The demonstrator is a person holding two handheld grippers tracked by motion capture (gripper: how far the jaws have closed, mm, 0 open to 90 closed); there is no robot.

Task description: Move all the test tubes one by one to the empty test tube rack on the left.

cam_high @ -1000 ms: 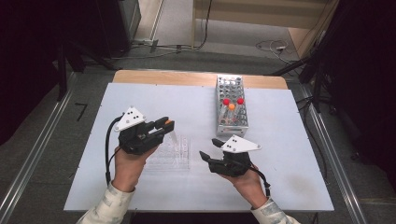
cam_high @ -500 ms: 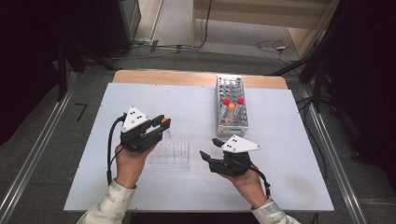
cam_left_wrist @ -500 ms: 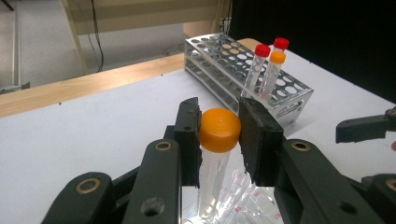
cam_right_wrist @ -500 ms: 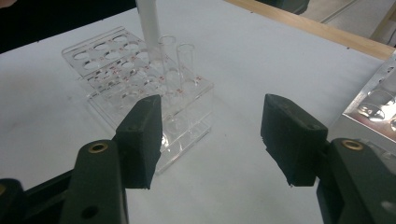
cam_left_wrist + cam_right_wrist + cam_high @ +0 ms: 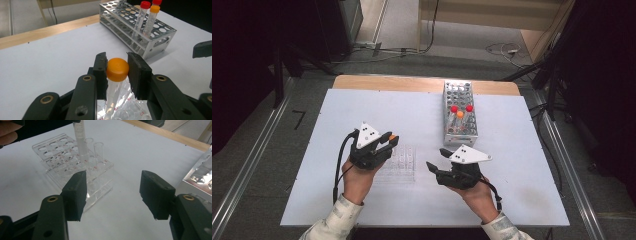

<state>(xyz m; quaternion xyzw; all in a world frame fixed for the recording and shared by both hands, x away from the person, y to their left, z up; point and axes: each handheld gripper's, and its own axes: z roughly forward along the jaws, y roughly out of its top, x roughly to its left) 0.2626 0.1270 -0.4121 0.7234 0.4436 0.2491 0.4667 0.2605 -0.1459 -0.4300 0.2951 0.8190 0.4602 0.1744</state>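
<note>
Over the clear rack [image 5: 399, 161] | left tool [image 5: 117, 65] clamps orange-capped clear tube [image 5: 115, 79] | right tool [image 5: 115, 192] agape, empty

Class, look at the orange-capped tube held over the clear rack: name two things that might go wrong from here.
1. The left tongs pinch the orange-capped tube at its cap only, so it may tilt and miss its hole.
2. The clear rack is light and unheld; the right tongs stand open beside it, so a bump might shift it or disturb its open tubes.
</note>
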